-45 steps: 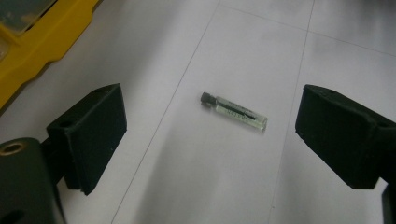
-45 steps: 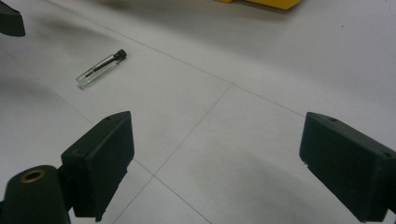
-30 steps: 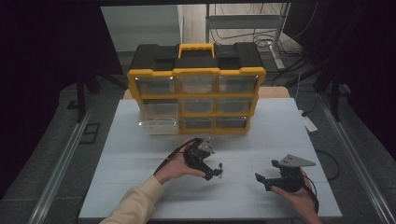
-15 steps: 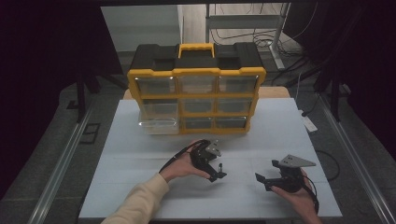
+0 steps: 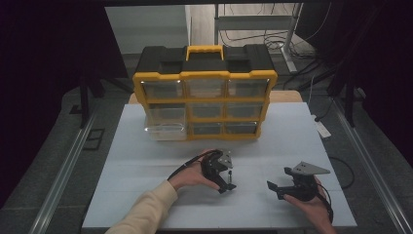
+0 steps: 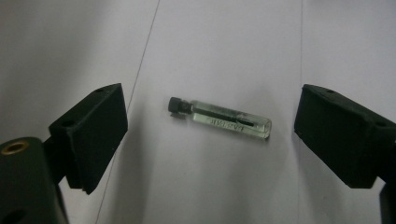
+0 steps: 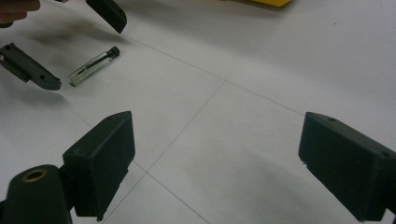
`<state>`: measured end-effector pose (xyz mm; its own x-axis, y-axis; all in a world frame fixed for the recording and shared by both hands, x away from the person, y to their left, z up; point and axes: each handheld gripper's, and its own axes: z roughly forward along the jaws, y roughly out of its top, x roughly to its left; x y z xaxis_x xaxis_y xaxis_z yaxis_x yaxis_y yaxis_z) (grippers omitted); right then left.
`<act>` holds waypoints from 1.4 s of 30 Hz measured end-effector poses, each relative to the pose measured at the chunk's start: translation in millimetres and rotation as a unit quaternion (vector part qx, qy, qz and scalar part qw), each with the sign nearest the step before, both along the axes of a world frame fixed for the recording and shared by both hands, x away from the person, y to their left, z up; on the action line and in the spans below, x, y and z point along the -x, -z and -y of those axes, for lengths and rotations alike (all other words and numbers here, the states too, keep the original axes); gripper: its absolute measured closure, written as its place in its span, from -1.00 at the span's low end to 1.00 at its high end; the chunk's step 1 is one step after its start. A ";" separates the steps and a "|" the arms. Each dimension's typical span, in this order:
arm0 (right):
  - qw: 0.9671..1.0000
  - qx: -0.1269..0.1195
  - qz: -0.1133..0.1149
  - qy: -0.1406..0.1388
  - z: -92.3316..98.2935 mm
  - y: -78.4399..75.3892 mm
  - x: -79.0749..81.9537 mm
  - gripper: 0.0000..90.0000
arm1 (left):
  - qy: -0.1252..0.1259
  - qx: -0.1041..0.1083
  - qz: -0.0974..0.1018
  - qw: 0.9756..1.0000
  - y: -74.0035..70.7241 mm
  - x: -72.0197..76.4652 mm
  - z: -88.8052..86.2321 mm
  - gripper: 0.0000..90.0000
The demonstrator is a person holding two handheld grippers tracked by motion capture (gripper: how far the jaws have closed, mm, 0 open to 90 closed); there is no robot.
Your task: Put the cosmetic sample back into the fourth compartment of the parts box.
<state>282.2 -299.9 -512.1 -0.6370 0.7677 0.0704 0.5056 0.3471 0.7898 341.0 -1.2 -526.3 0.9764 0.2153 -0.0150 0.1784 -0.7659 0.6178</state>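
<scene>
A small clear glass vial (image 6: 219, 119) with a black cap lies flat on the white table (image 5: 146, 161). My left gripper (image 6: 211, 95) hovers over it, open, with one jaw on each side and neither touching it. In the high view the left gripper (image 5: 230, 178) is at the table's centre front, held by a hand in a cream sleeve. My right gripper (image 5: 278, 179) rests open near the front right with nothing between its jaws (image 7: 215, 140). The right gripper view looks across at the vial (image 7: 93, 65) and the left gripper (image 7: 74, 42) around it.
A yellow and black drawer organizer (image 5: 204, 97) stands at the back of the table. Its lower left clear drawer (image 5: 165, 130) is pulled out. Cables and a metal rack are on the floor behind. A power strip (image 5: 322, 128) lies by the table's right edge.
My left gripper has moved a little to the right and towards the front edge, ending up over the vial. The right gripper has stayed put.
</scene>
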 end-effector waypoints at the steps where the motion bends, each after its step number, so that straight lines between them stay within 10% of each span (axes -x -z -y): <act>1: 1.000 0.000 -0.001 0.000 0.2 0.0 0.0 -0.75 | 0.003 -0.002 0.002 1.000 0.4 0.2 0.3 -0.74; 24: 1.000 0.006 -0.004 -0.001 1.1 1.4 0.2 -0.74 | 0.030 0.011 0.004 0.999 2.6 -1.1 -1.3 -0.12; 42: 1.000 0.009 -0.006 0.001 0.9 3.0 0.6 -0.74 | 0.028 0.046 -0.008 0.999 -7.0 -1.0 -10.7 -0.11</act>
<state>281.6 -300.8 -515.1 -0.6339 0.7707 0.0644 0.5158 0.3593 0.7777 342.0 9.5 -519.3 0.9865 0.1565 -0.0479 0.1466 -0.7154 0.6832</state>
